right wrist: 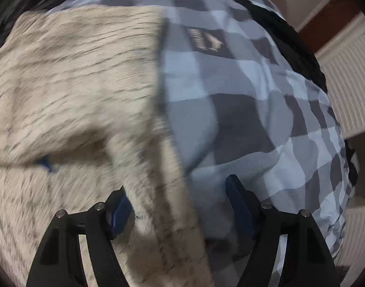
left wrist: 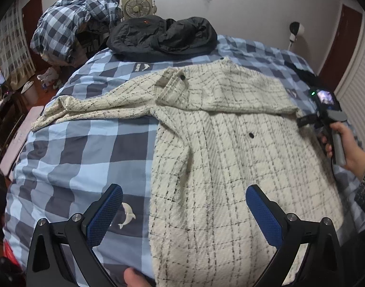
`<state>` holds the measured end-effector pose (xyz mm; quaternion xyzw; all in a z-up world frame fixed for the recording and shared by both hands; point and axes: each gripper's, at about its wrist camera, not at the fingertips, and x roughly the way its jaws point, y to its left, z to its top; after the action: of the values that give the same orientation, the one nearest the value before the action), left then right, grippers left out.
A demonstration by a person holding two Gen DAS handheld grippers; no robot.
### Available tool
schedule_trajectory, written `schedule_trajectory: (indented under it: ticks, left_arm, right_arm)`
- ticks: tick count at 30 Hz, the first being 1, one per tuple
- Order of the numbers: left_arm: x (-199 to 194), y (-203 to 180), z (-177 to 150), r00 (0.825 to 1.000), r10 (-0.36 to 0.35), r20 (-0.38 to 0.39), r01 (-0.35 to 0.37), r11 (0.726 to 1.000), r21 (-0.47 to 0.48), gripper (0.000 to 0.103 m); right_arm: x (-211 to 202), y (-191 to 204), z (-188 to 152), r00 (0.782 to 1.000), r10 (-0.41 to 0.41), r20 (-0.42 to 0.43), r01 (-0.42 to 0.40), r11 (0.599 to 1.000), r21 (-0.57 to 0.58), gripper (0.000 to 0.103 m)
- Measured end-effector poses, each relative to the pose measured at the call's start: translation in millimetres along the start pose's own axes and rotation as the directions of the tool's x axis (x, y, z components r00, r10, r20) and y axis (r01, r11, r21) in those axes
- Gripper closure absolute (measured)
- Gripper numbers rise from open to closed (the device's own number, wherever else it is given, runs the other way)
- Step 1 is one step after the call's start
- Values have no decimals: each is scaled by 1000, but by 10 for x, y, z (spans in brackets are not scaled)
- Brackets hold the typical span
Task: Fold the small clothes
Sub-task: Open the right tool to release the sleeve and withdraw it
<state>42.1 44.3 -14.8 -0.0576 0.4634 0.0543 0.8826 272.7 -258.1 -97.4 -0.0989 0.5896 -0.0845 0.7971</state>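
Observation:
A cream shirt with thin black check lines [left wrist: 230,148] lies spread on the blue checked bedspread [left wrist: 82,148], its left sleeve [left wrist: 91,107] stretched out to the left and its right sleeve folded across the chest. My left gripper [left wrist: 183,208] is open above the shirt's lower left hem, holding nothing. My right gripper [left wrist: 304,119] is at the shirt's right shoulder edge. In the blurred right wrist view its jaws [right wrist: 180,205] stand open, with a fold of the cream fabric [right wrist: 163,191] lying between the blue pads.
A black jacket [left wrist: 163,35] lies at the far end of the bed. A heap of blue checked bedding [left wrist: 72,26] and a beige fan [left wrist: 137,4] stand behind it. Another dark garment [left wrist: 302,71] lies at the far right. The bed's left edge drops to a cluttered floor.

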Motion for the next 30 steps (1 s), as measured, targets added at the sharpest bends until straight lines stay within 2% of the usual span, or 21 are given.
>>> schedule_trajectory:
  ticks: [1, 3, 6, 11, 14, 16, 18, 20, 21, 23, 26, 27, 28, 30]
  left_arm:
    - [10, -2, 3, 1000, 1, -4, -1, 1000, 2, 0]
    - [19, -5, 11, 1000, -3, -7, 3, 1000, 0, 0]
    - [-10, -10, 29, 1000, -9, 7, 9, 1000, -1, 0]
    - [-38, 3, 8, 1000, -2, 14, 2, 1000, 2, 0]
    - [-53, 51, -6, 1000, -9, 11, 9, 1000, -10, 0]
    - [-67, 66, -14, 1000, -5, 17, 5, 1000, -15, 0]
    - [-71, 80, -29, 1000, 5, 22, -5, 1000, -14, 0]
    - [-53, 87, -35, 1000, 14, 18, -13, 1000, -11, 0]
    - [-38, 90, -37, 1000, 18, 15, -18, 1000, -11, 0]
    - [-5, 104, -34, 1000, 25, 7, -25, 1000, -14, 0]
    - [21, 130, -28, 999, 44, 6, -44, 999, -17, 0]
    - [28, 142, -29, 999, 51, 5, -51, 999, -19, 0]
    - [35, 155, -32, 998, 56, 3, -56, 998, -21, 0]
    - [58, 193, -36, 998, 61, -7, -61, 998, -31, 0]
  right_arm:
    - [17, -127, 7, 1000, 18, -4, -18, 998, 56, 23]
    - [68, -311, 14, 999, 48, -11, -46, 988, 147, 16]
    - [75, -415, -17, 996, 83, -27, -76, 979, 190, 16]
    - [-336, -451, -90, 996, 84, 15, -85, 983, 164, 15]
    - [-717, -328, -261, 998, -4, 57, 0, 997, 74, 15]
    - [-958, -254, -407, 996, -28, 88, 25, 999, 27, 15]
    - [-1204, -194, -583, 994, 10, 111, -11, 1000, 5, 15]
    - [-1388, -217, -693, 989, 91, 114, -91, 996, -5, 15]
    - [-1607, -173, -796, 980, 158, 123, -157, 987, -16, 15]
    - [-1785, -206, -886, 961, 235, 147, -231, 972, -43, 15]
    - [-2271, -31, -1131, 934, 301, 190, -284, 952, -112, 15]
    - [-2432, 33, -1252, 915, 347, 206, -324, 936, -138, 14]
    - [-2459, 53, -1308, 901, 380, 210, -353, 923, -155, 14]
    - [-2455, 175, -1483, 858, 478, 189, -447, 875, -188, 7]
